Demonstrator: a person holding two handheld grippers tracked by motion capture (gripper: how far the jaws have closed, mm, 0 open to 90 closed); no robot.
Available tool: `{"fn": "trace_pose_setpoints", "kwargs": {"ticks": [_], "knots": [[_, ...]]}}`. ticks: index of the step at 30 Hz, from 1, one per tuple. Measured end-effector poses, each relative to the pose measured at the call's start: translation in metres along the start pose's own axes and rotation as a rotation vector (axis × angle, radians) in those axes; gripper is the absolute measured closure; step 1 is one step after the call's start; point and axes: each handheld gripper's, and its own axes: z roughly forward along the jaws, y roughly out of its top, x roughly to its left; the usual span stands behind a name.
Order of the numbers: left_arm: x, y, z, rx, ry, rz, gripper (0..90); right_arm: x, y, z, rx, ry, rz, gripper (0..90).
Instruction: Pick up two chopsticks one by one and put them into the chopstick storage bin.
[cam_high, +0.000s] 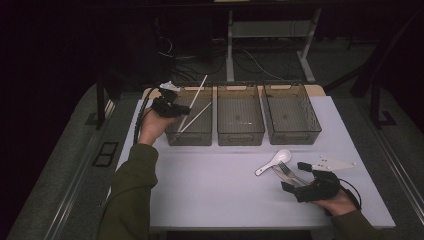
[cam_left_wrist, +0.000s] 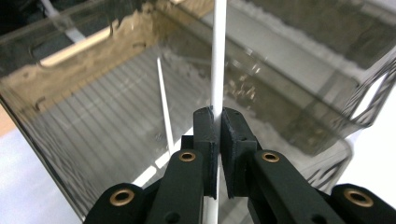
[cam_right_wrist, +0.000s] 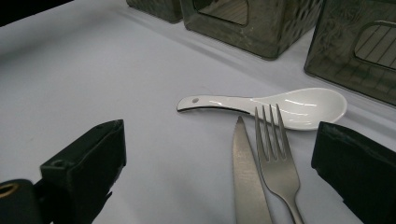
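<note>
My left gripper (cam_high: 172, 106) (cam_left_wrist: 218, 128) is shut on a white chopstick (cam_high: 199, 90) (cam_left_wrist: 218, 56), which slants up over the left smoky plastic bin (cam_high: 192, 138). A second white chopstick (cam_high: 200, 112) (cam_left_wrist: 164, 102) lies inside that bin. At the front right my right gripper (cam_high: 295, 176) (cam_right_wrist: 219, 154) stands wide open and low over the table. A steel knife (cam_right_wrist: 247, 177) and a steel fork (cam_high: 287, 171) (cam_right_wrist: 275, 158) lie between its jaws, untouched. A white ceramic spoon (cam_high: 274, 161) (cam_right_wrist: 289, 102) lies just beyond them.
Three smoky bins stand in a row at the back of the white table (cam_high: 215, 180); the middle bin (cam_high: 240, 137) and the right bin (cam_high: 295, 136) hold nothing that I can see. Desk legs and cables sit on the floor behind.
</note>
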Motion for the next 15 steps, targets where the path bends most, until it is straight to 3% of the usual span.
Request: {"fn": "trace_pose_setpoints", "kwargs": {"ticks": [9, 15], "knots": [[0.007, -0.010, 0.010, 0.024, 0.010, -0.044, 84.3, -0.001, 0.000, 0.000, -0.002, 0.001, -0.002, 3.1], [0.008, -0.010, 0.021, 0.055, 0.050, -0.065, 83.9, 0.000, 0.000, 0.000, -0.002, 0.001, -0.002, 3.1]]}}
